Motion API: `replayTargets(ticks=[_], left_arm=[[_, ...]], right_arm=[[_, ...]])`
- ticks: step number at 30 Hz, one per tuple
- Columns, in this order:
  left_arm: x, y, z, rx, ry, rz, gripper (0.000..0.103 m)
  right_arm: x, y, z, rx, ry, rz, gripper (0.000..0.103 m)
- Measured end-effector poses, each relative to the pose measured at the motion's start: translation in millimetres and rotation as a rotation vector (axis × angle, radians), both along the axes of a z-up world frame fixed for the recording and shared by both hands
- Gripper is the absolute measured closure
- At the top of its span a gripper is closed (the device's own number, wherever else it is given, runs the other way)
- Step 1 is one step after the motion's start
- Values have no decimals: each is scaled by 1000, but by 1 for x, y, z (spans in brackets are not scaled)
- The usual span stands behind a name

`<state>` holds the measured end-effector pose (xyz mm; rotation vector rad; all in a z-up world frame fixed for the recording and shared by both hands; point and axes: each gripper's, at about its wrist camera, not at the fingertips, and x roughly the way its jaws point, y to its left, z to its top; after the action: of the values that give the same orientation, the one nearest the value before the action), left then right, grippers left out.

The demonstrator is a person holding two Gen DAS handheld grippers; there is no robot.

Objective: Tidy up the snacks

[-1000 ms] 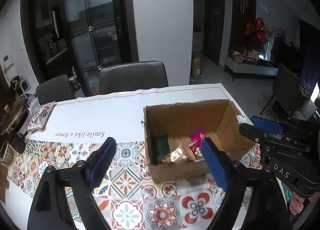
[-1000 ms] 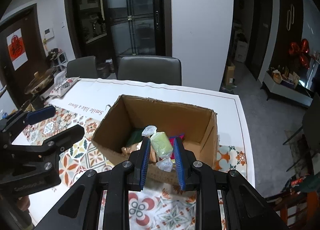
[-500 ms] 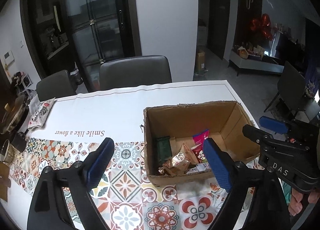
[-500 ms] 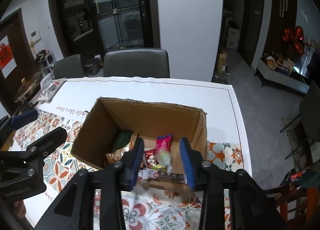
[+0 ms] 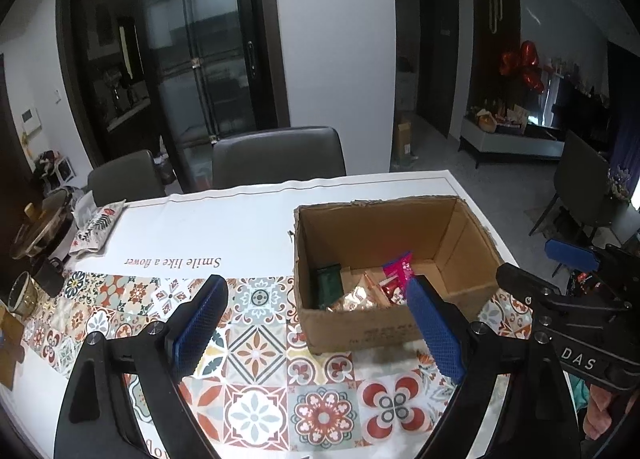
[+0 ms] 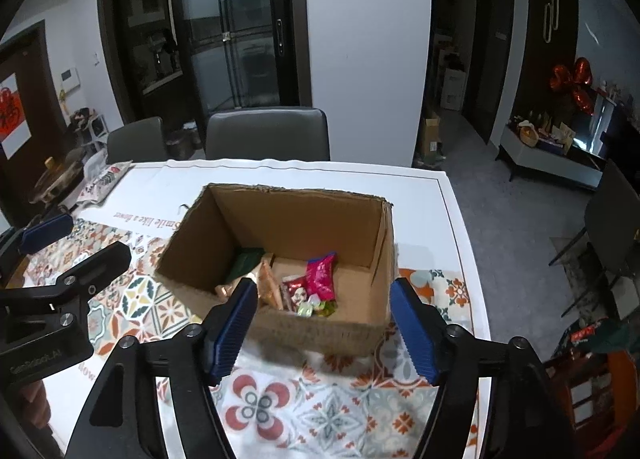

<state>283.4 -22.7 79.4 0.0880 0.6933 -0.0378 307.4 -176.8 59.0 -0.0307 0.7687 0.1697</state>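
On the tiled cloth [image 5: 256, 355] a box [image 6: 320, 323] sits near the table's right edge; both grippers, left [image 5: 316, 323] and right [image 6: 324, 327], gape empty, the right just opening.

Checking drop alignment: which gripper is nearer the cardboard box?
Right. The right gripper straddles the cardboard box at its near wall; the left gripper sits beside its left corner.

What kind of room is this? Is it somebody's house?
Most likely a home dining room. A table with a patterned tablecloth has padded chairs pushed up to it, and red balloons hang over a low cabinet in the living area behind.
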Motion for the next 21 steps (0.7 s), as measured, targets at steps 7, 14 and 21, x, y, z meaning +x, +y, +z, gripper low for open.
replayTargets(ticks=[7,14,21], left_arm=[[-48,0,5,17,-76,12,5],[-94,3,9,42,-159,28,0],[-130,4,4,33,-194,39,0]], right_arm=[[-48,-8,5,37,-55,-32,27],[-94,-15,7,57,-117,-80,21],[-137,-21,6,45,-183,-141,16]])
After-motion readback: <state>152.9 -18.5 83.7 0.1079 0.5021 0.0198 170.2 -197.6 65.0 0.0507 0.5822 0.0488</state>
